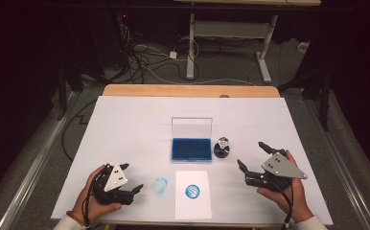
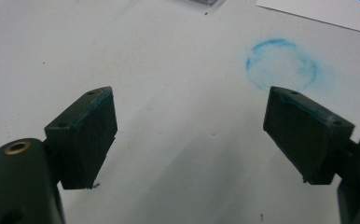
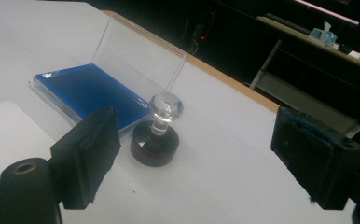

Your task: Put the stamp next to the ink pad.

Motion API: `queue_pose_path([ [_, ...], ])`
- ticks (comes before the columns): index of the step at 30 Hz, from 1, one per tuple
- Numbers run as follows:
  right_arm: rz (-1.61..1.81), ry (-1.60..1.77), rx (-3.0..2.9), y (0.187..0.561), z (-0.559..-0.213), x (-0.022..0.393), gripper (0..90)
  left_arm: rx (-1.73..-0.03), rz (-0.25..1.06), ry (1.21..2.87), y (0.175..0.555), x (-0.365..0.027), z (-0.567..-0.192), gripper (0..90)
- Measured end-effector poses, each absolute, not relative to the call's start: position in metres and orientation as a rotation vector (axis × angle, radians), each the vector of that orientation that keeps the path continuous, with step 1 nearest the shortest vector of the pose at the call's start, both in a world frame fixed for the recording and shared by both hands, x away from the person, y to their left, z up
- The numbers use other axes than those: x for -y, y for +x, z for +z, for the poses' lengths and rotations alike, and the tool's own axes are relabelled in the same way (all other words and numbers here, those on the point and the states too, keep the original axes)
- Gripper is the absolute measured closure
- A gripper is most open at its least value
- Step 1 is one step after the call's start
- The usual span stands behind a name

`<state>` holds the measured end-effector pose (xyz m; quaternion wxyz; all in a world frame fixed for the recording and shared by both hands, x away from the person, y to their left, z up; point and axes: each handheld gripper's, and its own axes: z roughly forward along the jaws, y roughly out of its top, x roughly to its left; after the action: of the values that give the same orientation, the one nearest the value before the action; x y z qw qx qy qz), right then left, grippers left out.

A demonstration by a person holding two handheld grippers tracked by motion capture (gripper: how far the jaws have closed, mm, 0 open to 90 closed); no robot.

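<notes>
The stamp (image 1: 222,147) stands on the counter (image 1: 125,124) at three o'clock of the ink pad (image 1: 191,149). The right gripper (image 1: 251,158) faces it, wide open and empty; the left gripper (image 1: 131,178), also spread and empty, idles. Next, I judge: close on the knob.

The left gripper (image 1: 131,180) is built of black parts, and a grey three-cornered plate (image 1: 115,176) with dark screw holes is carried on its top. The right gripper (image 1: 250,155) is likewise black, topped by a larger grey plate (image 1: 283,166) dotted with small holes, and a black cable (image 1: 289,203) is trailed from its rear. Blocky black pads (image 2: 93,133) are fitted to each jaw, their edges smeared with blue-green. A brass-coloured insert (image 2: 17,148) is set in the body behind one pad. White cuffs (image 1: 68,223) are worn, and a reddish-brown band (image 1: 75,218) is seen above the left cuff.
</notes>
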<state>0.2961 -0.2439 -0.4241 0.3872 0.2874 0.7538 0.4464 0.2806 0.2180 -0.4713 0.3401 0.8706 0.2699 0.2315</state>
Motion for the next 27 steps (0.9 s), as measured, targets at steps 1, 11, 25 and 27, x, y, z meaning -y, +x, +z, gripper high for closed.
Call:
queue_pose_path([
  [1,1.133,0.735,-1.922,0.295,-0.426,0.245,15.9,-0.710,0.591,2.267,0.280,-0.218,-0.472,17.1],
  [11,1.096,0.738,-1.937,0.285,-0.443,0.258,16.1,-0.702,0.612,2.261,0.281,-0.218,-0.470,17.1],
  [25,1.043,0.791,-1.979,0.266,-0.475,0.280,16.2,-0.698,0.641,2.262,0.279,-0.216,-0.469,17.1],
  [27,1.042,0.787,-1.987,0.265,-0.476,0.281,16.1,-0.696,0.645,2.258,0.277,-0.216,-0.469,17.1],
])
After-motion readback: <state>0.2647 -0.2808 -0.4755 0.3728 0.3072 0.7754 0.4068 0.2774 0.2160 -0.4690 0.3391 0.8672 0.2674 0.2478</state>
